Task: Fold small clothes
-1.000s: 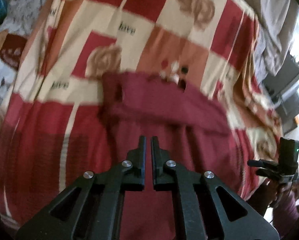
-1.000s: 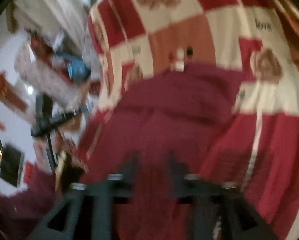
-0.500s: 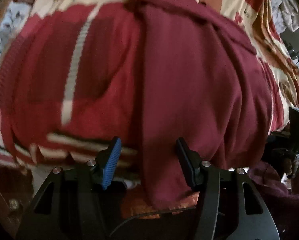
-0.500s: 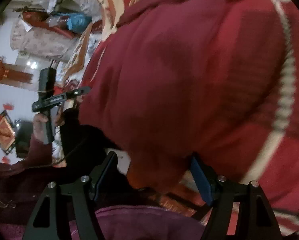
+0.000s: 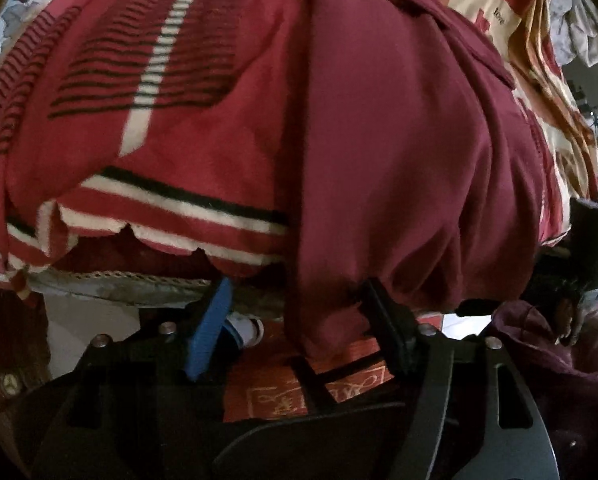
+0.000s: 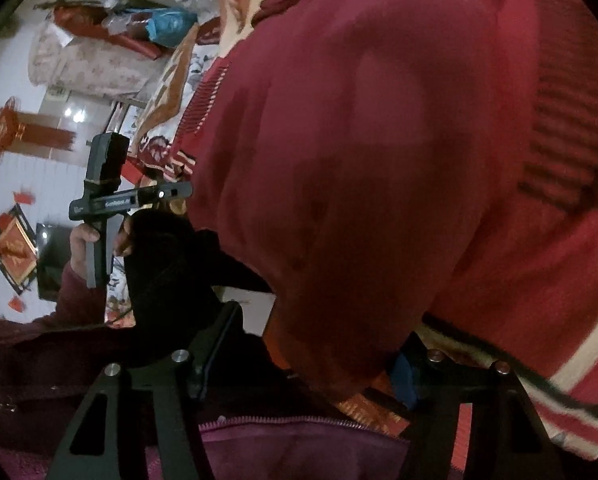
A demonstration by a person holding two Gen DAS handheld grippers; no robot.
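Note:
A dark maroon garment [image 5: 399, 152] lies on the red and cream blanket [image 5: 147, 128], its lower hem hanging over the bed's near edge. My left gripper [image 5: 299, 304] is open, its blue-padded finger and black finger standing either side of the garment's left hem corner. In the right wrist view the same garment [image 6: 339, 180] fills the middle. My right gripper [image 6: 319, 344] is open and straddles the right hem corner. The left gripper's handle [image 6: 103, 196] shows in the person's hand at the left there.
The blanket's scalloped edge [image 5: 163, 224] hangs over the bed side. An orange patterned cloth [image 5: 319, 392] lies below. Piled bedding and bags [image 6: 111, 40] lie beyond the bed. The person's purple fleece sleeve [image 5: 559, 360] is at the right.
Both grippers dropped from above the garment to the bed's near edge and opened from shut. In the last half second they moved closer to the hem corners.

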